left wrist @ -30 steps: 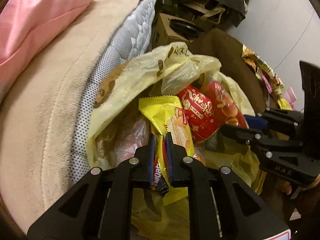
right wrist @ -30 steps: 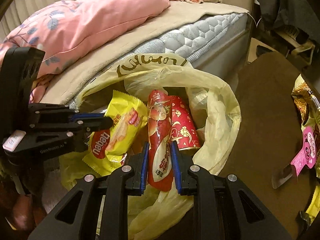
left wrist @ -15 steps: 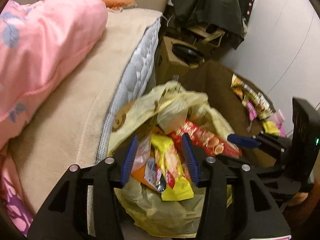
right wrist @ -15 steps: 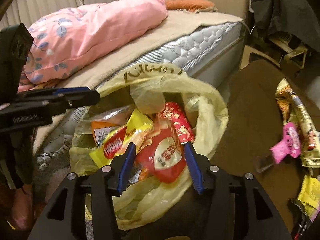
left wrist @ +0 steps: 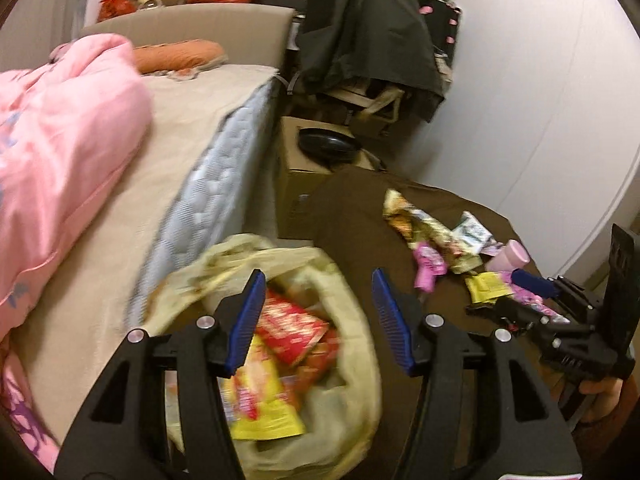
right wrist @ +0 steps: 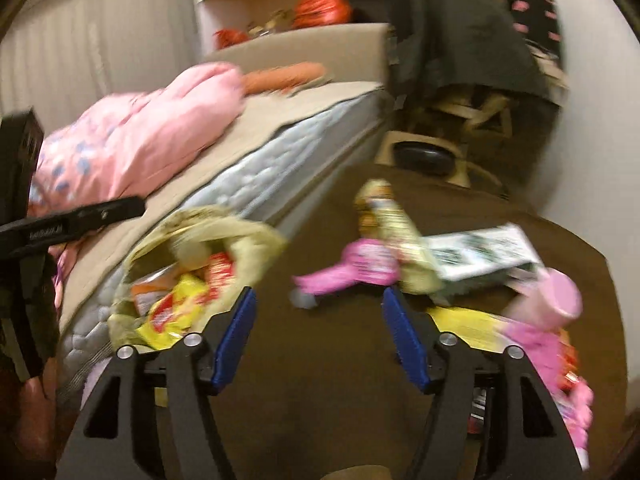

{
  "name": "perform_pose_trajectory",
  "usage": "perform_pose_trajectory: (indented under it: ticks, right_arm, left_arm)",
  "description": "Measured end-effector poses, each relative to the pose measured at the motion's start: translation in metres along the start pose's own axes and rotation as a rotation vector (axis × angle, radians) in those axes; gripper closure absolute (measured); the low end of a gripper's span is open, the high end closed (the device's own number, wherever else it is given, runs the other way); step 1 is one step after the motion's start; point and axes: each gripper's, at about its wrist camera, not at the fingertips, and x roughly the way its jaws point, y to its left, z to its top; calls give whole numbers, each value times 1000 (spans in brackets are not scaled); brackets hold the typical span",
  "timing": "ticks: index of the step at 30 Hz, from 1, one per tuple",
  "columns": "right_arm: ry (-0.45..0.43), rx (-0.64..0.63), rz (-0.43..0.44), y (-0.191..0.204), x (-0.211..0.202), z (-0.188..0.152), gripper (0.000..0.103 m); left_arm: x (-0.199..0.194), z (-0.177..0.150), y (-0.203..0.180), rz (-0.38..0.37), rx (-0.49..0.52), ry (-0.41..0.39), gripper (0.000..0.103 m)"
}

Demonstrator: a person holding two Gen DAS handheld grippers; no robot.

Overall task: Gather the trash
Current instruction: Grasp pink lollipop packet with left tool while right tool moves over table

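A pale yellow plastic bag (left wrist: 352,304) (right wrist: 248,240) sits on the floor beside the bed, holding a yellow snack packet (left wrist: 260,404) (right wrist: 172,312) and red wrappers (left wrist: 292,328). My left gripper (left wrist: 318,320) hovers above the bag, its jaws opening with nothing held between them. My right gripper (right wrist: 316,336) (left wrist: 516,292) is over the brown rug, jaws opening and empty. Loose trash lies on the rug: a pink wrapper (right wrist: 352,268) (left wrist: 430,266), a yellowish packet (right wrist: 384,216), a white and green box (right wrist: 480,252), a pink cup (right wrist: 556,296) and a yellow wrapper (right wrist: 468,324).
The bed (left wrist: 192,128) with a pink quilt (left wrist: 56,136) runs along the left. A cardboard box (left wrist: 308,160) with a black dish stands beyond the brown rug (right wrist: 320,392). A chair draped in dark clothes (left wrist: 368,32) stands at the back, and a white wall closes the right.
Both grippers let go of their wrappers, which now lie in the bag, and opened. The left rose above the bag; the right swung right over the rug toward the loose trash.
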Motion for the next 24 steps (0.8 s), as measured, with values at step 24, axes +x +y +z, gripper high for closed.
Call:
perform_pose_trajectory:
  ticks: [24]
  right_arm:
    - [26, 111, -227, -145, -60, -77, 35]
  left_arm:
    - [176, 12, -139, -108, 292, 255, 42]
